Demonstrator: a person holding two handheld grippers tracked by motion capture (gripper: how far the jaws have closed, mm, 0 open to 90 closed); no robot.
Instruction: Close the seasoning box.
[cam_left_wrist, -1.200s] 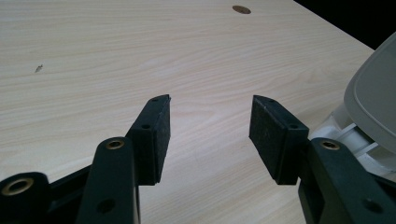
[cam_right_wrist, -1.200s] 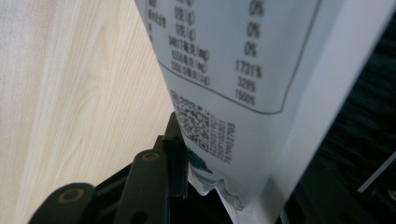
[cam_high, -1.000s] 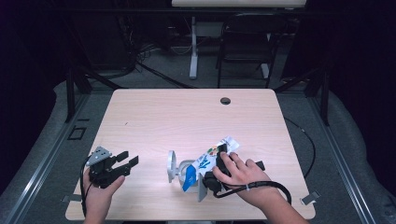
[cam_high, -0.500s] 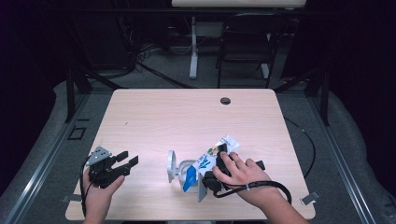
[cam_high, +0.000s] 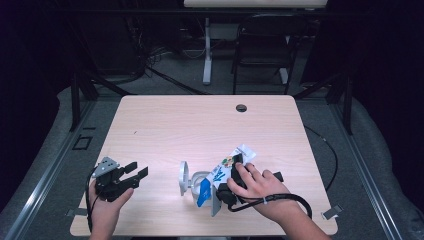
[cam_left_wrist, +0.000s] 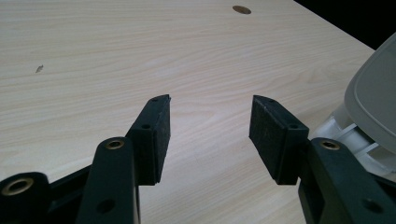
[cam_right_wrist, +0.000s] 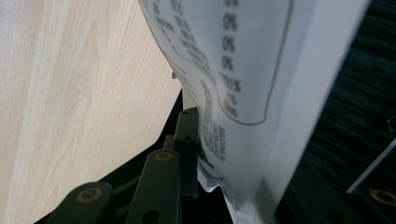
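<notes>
The pouch (cam_high: 231, 166) lies on the counter (cam_high: 200, 125) beside a white container (cam_high: 192, 180), between the right hand-held gripper's (cam_high: 227, 190) jaws, which have just been closing onto it. It looks light, soft and slippery, so grip the flat sealed edge. The left hand-held gripper (cam_high: 136, 172) rests wide and empty.

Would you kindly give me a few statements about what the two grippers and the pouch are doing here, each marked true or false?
1. The right gripper has a printed pouch between its jaws. True; the jaws have just been closing on it.
2. The left gripper holds the pouch. False; its jaws stand open over bare table.
3. A white lidded container sits beside the pouch. True.
4. The pouch lies at the table's far edge. False; it is near the person's side.
</notes>
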